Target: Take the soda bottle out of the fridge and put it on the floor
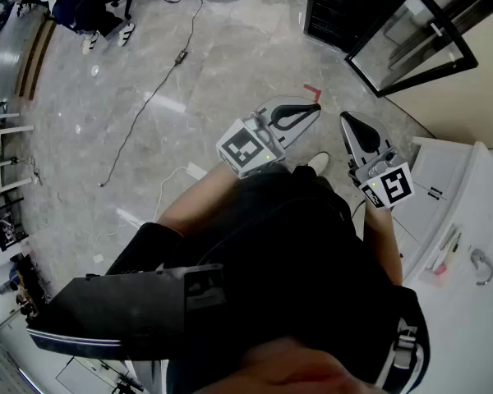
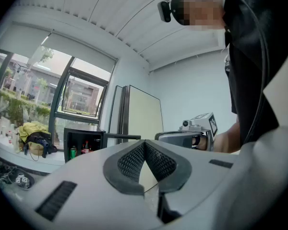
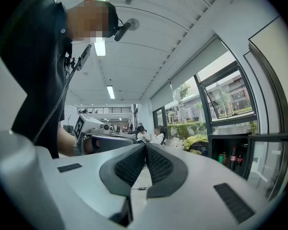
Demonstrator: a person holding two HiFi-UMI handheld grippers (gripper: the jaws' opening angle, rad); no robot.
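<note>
Left gripper (image 1: 311, 112): jaws closed tip to tip with nothing between them; held level ahead of the person's waist, pointing to 1 o'clock in the head view.
Left gripper, own view (image 2: 145, 145): the ribbed pads (image 2: 129, 159) meet at the tip, and only a bare gap opens behind them.
Right gripper (image 1: 346, 120): jaws fully closed and empty; just beside the left one, on its 3 o'clock side, tip pointing to about 11 o'clock.
Right gripper, own view (image 3: 145, 148): the pads (image 3: 161, 164) are pressed together and grip nothing.
Fridge (image 1: 338, 11): small and black, on the floor at 1 o'clock from both grippers and well apart from them.
Fridge door (image 1: 411, 43): glass, swung open towards 3 o'clock.
Soda bottle (image 3: 233, 157): upright inside the fridge, dark with red at the top, at 3 o'clock of the right jaws in that gripper's view; a second bottle (image 3: 240, 159) stands just beside it.
Green can (image 3: 221, 158): on the same level, at 9 o'clock of the soda bottle.
Fridge from left gripper view (image 2: 84, 145): at 9 o'clock of the jaws, with the can and a red-topped bottle visible inside.
Floor (image 1: 230, 48): pale polished stone.
Red tape mark (image 1: 313, 93): on the floor, just past the left gripper's tip at 12 o'clock.
Cable (image 1: 160, 89): trails across the floor at 10 o'clock.
White cabinet (image 1: 468, 220): at 4 o'clock, beside the person's right arm.
</note>
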